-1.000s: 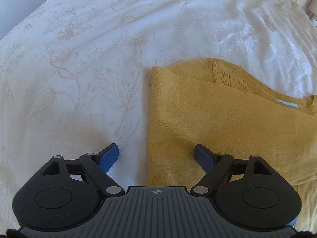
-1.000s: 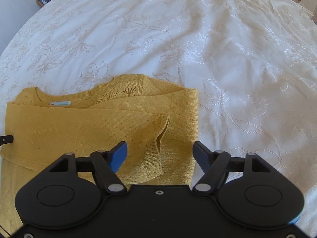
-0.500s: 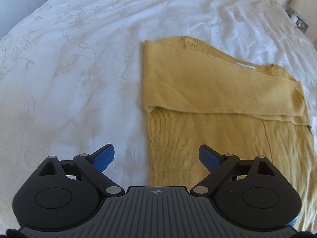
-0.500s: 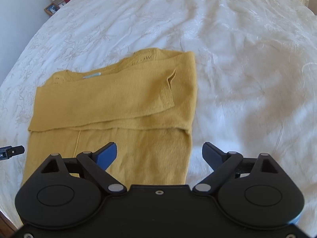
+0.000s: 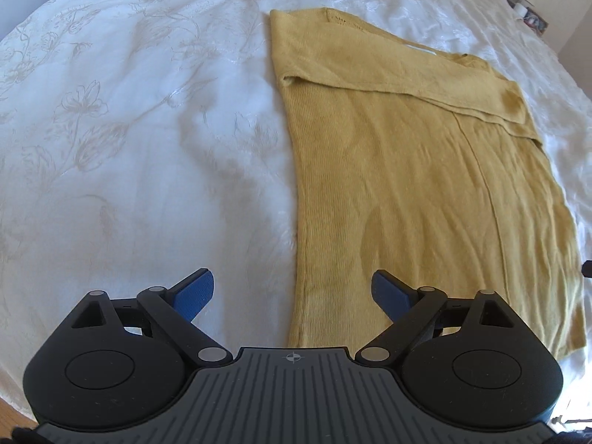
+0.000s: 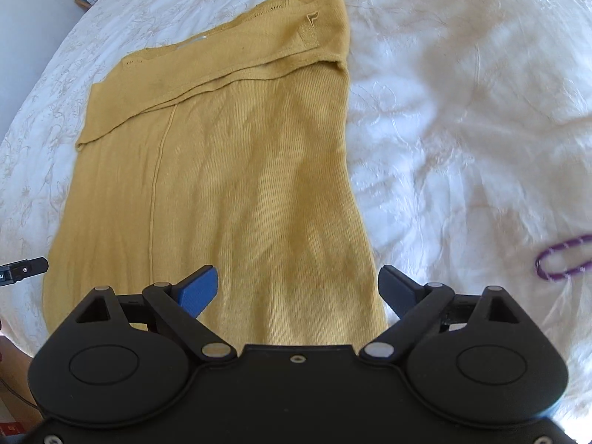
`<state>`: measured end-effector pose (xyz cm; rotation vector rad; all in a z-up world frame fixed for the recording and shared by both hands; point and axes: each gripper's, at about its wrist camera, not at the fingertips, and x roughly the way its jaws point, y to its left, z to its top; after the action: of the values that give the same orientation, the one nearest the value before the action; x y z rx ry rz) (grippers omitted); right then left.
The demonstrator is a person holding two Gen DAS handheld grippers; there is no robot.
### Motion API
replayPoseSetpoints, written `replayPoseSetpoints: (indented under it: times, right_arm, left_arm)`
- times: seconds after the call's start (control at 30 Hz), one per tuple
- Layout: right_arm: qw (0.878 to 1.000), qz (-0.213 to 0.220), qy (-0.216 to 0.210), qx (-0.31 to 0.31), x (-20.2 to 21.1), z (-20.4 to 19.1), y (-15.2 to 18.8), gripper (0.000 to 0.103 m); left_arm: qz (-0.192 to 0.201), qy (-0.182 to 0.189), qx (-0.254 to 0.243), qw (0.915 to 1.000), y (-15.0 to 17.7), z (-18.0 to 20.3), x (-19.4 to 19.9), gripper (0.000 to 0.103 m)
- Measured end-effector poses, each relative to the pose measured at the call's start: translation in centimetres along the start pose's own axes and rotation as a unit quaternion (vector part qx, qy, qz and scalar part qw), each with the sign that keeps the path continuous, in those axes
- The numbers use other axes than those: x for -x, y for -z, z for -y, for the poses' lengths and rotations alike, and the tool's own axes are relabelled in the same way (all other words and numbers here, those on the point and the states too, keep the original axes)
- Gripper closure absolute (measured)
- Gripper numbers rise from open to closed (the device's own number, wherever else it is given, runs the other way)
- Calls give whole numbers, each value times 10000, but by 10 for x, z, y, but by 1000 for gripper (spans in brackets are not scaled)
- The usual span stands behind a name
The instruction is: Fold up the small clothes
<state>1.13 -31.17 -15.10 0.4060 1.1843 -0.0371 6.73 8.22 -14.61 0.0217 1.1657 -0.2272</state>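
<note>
A mustard yellow knit sweater (image 5: 407, 170) lies flat on the white bed, sleeves folded across its top part, hem toward me. It also shows in the right wrist view (image 6: 229, 170). My left gripper (image 5: 292, 294) is open and empty, held over the sweater's near left hem corner. My right gripper (image 6: 299, 288) is open and empty, held over the near right hem corner. The tip of the left gripper (image 6: 22, 270) shows at the left edge of the right wrist view.
The bed cover (image 5: 129, 129) is white with a pale flower pattern. A purple cord loop (image 6: 562, 257) lies on the bed to the right. A bedside lamp and framed photos (image 5: 529, 3) stand at the far right corner. The bed's near edge is just below the grippers.
Both grippers have drawn back from the folded sleeves at the top of the sweater down to its hem. Both stayed open and empty.
</note>
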Motion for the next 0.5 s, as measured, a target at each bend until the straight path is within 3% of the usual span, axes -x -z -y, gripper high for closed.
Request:
replayPoseSetpoints:
  times: [0.5]
  right_arm:
    - [9984,-55,-297,474,12,32,64,9]
  left_arm:
    - [380,-257,234,9987,90,38,40,10]
